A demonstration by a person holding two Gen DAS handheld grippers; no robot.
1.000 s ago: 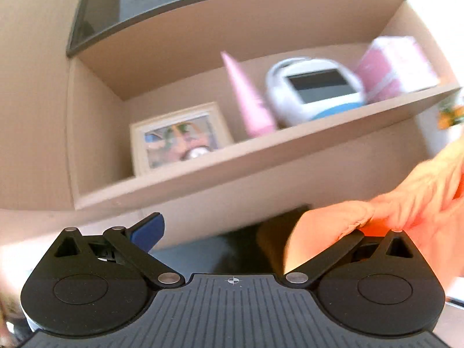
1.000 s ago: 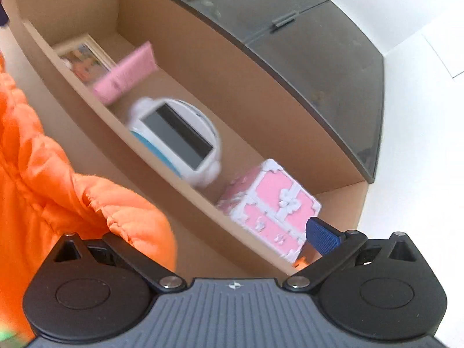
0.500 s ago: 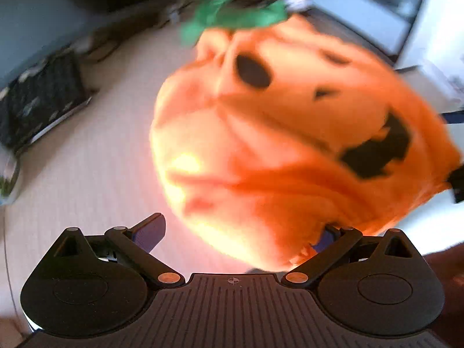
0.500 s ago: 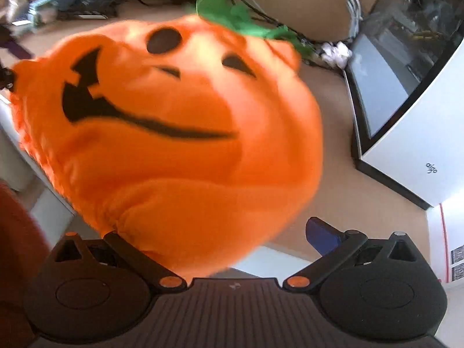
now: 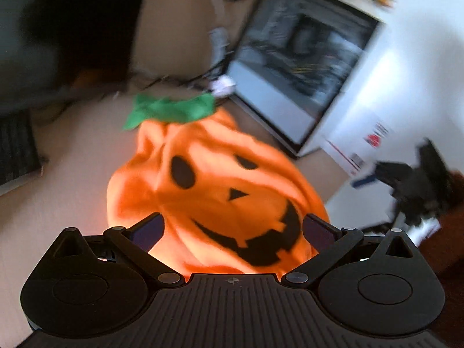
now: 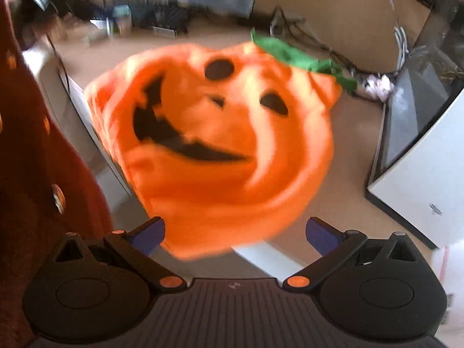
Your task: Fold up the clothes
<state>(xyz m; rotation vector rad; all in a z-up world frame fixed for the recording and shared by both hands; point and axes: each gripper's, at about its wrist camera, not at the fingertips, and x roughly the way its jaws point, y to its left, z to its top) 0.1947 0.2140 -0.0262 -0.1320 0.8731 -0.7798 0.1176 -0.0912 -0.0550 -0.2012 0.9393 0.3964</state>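
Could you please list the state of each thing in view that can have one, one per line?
pumpkin costume: spread face-up on the desk, rumpled, not yet folded, held by neither gripper.
green collar: at the costume's far end, crumpled.
left gripper: open, jaws wide apart, empty, near the costume's close edge.
right gripper: open, empty, near the costume's hem.
desk: partly covered by the costume.

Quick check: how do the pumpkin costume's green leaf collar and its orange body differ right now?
The green leaf collar is a small, flat, jagged-edged strip at the top end; the orange body is a big, puffy, wrinkled mound. The collar is plain green, while the body carries black face cut-outs: eyes, nose and a toothy grin. Both are the same soft fabric garment, lying on the tan desk, with the left gripper and right gripper open.
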